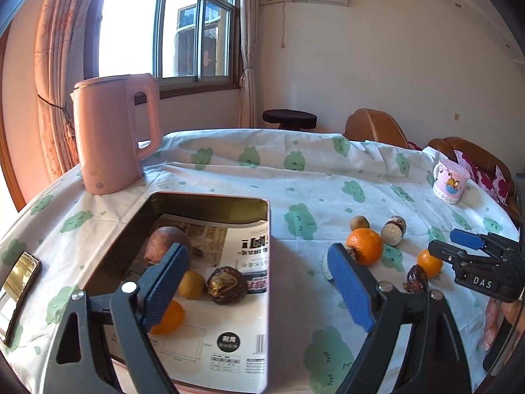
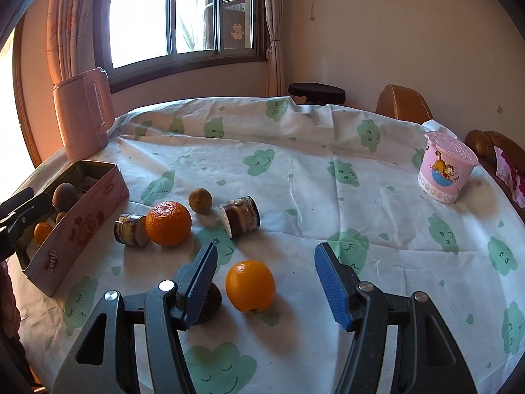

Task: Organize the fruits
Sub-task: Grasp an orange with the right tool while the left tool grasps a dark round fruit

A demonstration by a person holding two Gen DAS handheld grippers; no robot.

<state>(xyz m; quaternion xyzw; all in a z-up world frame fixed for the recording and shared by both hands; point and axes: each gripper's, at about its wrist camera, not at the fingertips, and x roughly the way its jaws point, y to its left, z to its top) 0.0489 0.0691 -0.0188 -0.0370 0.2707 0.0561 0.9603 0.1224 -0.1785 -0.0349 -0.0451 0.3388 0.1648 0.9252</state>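
Observation:
A pink tin box [image 1: 210, 202] [image 2: 78, 229] lies open on the table and holds a brown fruit [image 1: 165, 241], a yellow fruit [image 1: 192, 284], a dark wrinkled fruit [image 1: 226, 284] and an orange [image 1: 169, 320]. My left gripper [image 1: 259, 282] is open and empty, straddling the box's right wall. My right gripper [image 2: 265, 282] [image 1: 459, 246] is open around a small orange [image 2: 250, 285] [image 1: 428, 262] on the cloth. A dark fruit [image 2: 210, 302] lies by its left finger. A bigger orange [image 2: 168, 223] [image 1: 366, 246], a small brown fruit [image 2: 200, 199] and two cut dark pieces [image 2: 131, 229] [image 2: 239, 216] lie farther on.
A pink kettle [image 1: 115, 131] [image 2: 85, 115] stands at the table's far left. A pink cartoon cup [image 2: 446, 167] [image 1: 449, 180] stands at the right. A phone [image 1: 18, 292] lies at the left edge. Brown chairs [image 2: 403, 103] and a stool [image 1: 288, 120] stand behind the table.

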